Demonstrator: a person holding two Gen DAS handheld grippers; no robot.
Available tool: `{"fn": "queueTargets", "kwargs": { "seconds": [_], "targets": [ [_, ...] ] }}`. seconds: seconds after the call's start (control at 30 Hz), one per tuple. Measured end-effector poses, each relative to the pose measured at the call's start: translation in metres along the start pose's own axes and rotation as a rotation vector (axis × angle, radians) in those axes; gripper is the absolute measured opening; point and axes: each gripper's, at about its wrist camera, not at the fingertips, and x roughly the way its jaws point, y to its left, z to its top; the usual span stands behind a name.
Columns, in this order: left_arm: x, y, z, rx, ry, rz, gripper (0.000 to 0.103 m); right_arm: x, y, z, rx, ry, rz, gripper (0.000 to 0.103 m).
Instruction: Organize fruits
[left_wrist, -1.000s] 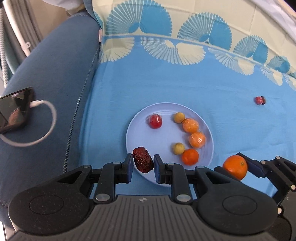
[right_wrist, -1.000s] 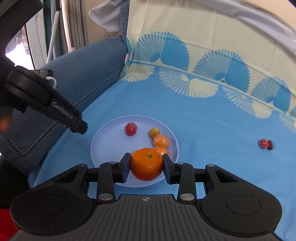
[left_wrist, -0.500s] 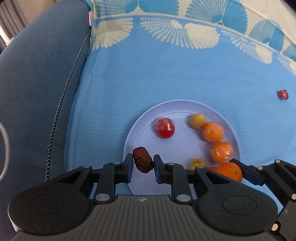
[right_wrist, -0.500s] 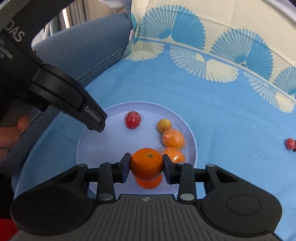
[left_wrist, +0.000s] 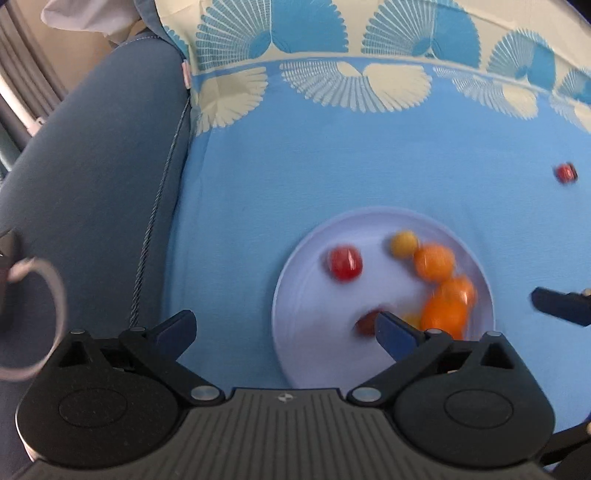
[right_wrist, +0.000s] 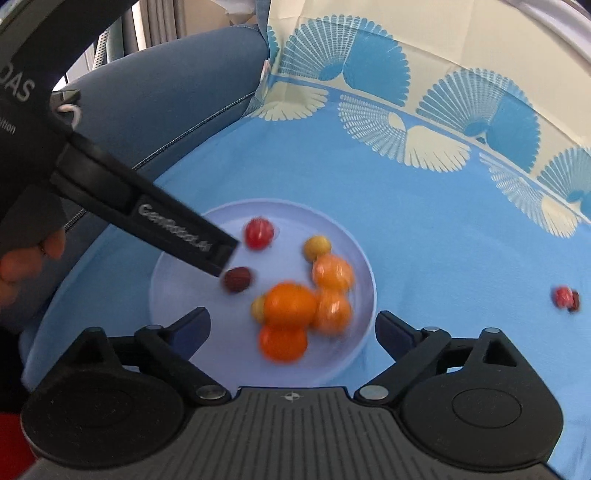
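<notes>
A pale blue plate (left_wrist: 303, 295) (right_wrist: 177, 273) lies on the blue cloth and holds several fruits. The dark red date (right_wrist: 238, 279) (left_wrist: 367, 322) and the large orange (right_wrist: 290, 304) (left_wrist: 443, 314) lie on it among smaller oranges, yellow fruits and a red fruit (right_wrist: 259, 232) (left_wrist: 344, 262). My left gripper (left_wrist: 286, 328) is open and empty over the plate's left edge; one of its fingers (right_wrist: 177, 236) reaches over the plate in the right wrist view. My right gripper (right_wrist: 293, 326) is open and empty above the plate's near edge.
A small red fruit with a dark one beside it (left_wrist: 565, 172) (right_wrist: 565, 297) lies on the cloth to the right of the plate. A blue sofa arm (left_wrist: 85, 177) rises on the left, with a white cable loop (left_wrist: 37, 317) on it.
Both grippers have opened. The date has dropped from the left gripper onto the plate, and the large orange has dropped from the right gripper onto the plate. The left gripper has shifted left.
</notes>
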Motion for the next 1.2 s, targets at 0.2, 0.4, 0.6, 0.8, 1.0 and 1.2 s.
{"fn": "queueTargets", "kwargs": {
  "seconds": [0.2, 0.4, 0.6, 0.8, 1.0, 1.2],
  "targets": [
    [-0.044, 0.011, -0.05, -0.081, 0.052, 0.005, 0.103, -0.048, 0.015, -0.031, 0.036, 0.042, 0.021, 0.1],
    [-0.084, 0.018, -0.093, -0.156, 0.054, 0.035, 0.103, -0.089, 0.034, -0.045, -0.008, -0.007, -0.007, 0.102],
    [-0.116, 0.019, -0.11, -0.166, -0.003, 0.066, 0.103, -0.128, 0.037, -0.051, -0.015, -0.099, -0.065, 0.102],
    [-0.14, 0.012, -0.121, -0.147, -0.049, 0.063, 0.103, -0.156, 0.04, -0.065, -0.011, -0.153, -0.092, 0.102],
    [-0.155, 0.008, -0.129, -0.145, -0.079, 0.066, 0.103, -0.169, 0.043, -0.07, -0.015, -0.187, -0.102, 0.102],
    [-0.159, 0.007, -0.131, -0.143, -0.091, 0.068, 0.103, -0.175, 0.047, -0.07, -0.023, -0.207, -0.108, 0.102]
  ]
}}
